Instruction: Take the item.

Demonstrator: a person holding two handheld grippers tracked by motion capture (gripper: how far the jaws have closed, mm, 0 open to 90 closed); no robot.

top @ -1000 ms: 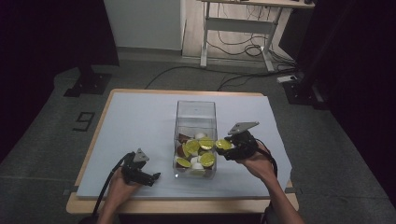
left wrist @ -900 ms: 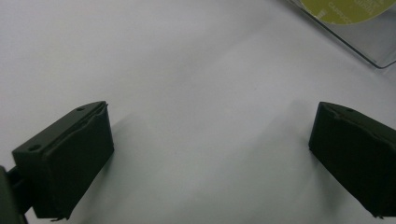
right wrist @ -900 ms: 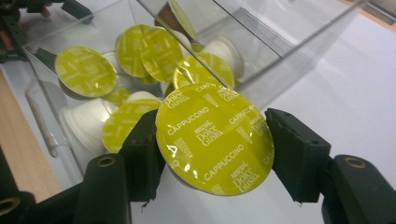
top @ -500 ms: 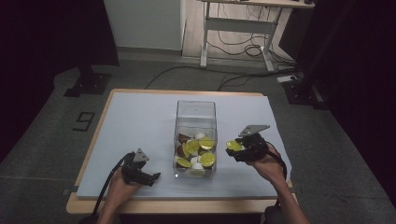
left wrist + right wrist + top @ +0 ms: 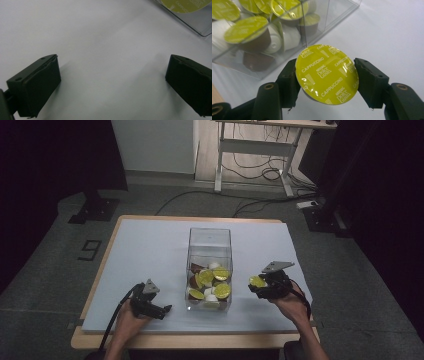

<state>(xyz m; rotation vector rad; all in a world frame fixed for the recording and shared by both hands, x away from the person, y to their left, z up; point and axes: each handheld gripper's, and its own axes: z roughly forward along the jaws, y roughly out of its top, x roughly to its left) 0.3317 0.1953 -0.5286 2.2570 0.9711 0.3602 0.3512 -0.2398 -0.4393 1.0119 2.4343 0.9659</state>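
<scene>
A dim room with a grey floor, cables and a desk frame at the back surrounds the table (image 5: 150,245), whose top is covered by a pale sheet. In the high view a clear plastic box (image 5: 210,245) stands upright at the middle of the sheet, its lower part holding a heap of coffee capsules (image 5: 212,285) — green lids, white and brown cups. The left tongs (image 5: 159,309) rest low on the sheet to the left of the box, apart from it. The right tongs (image 5: 256,285) sit just right of the box, with a green-lidded capsule (image 5: 257,281) at their tip.

In the left gripper view the left tongs (image 5: 112,82) stand wide apart over bare sheet, released, nothing between them; a corner of the box (image 5: 195,23) shows at the upper right.

In the right gripper view the right tongs (image 5: 325,80) are clenched on the capsule (image 5: 327,77) — both pads press its sides, its green "Cappuccino" lid facing the camera. It is held above the sheet, just beside the box (image 5: 287,32), which lies behind it with the other capsules (image 5: 257,30) inside.
</scene>
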